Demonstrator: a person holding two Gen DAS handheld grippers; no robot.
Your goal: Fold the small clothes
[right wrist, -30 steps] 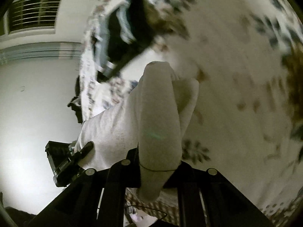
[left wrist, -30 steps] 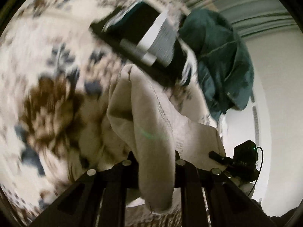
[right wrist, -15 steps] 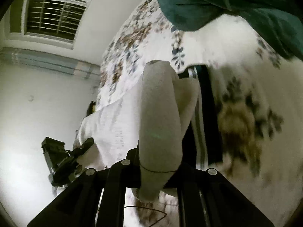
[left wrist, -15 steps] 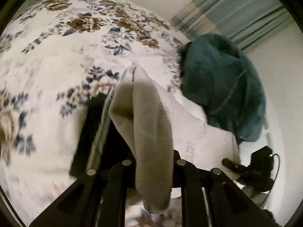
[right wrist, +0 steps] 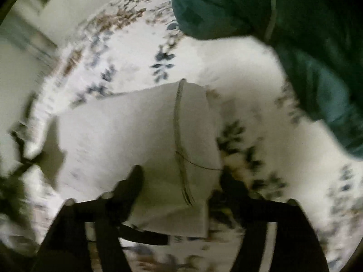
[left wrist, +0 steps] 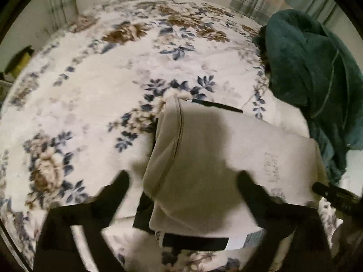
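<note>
Folded beige garment (left wrist: 217, 158) lay on a bed with a floral bedspread (left wrist: 95, 86), resting on top of a dark garment (left wrist: 195, 241) whose black edges showed at its near and far sides. Small grey printed text on the beige cloth, toward its right end in the left wrist view, was too blurred to be read; no brand could be made out.

Left gripper (left wrist: 181, 181) pointed forward and down at the bed, its two black fingers (left wrist: 115, 192) spread wide on either side of the beige garment's left end, grasping nothing.

Right gripper (right wrist: 181, 179) was likewise angled down over the garment's other end (right wrist: 140, 136), where a stitched seam and a loose thread ran across the cloth. Its fingers (right wrist: 129, 185) stood apart, released, the left one over the fabric and the right one just beside its edge; the view was motion-blurred, so contact could not be told.

A crumpled dark teal blanket (left wrist: 313, 68) lay on the bed to the right of the garments, near but apart from them. Part of the right gripper's body appeared at the right edge of the left wrist view.
</note>
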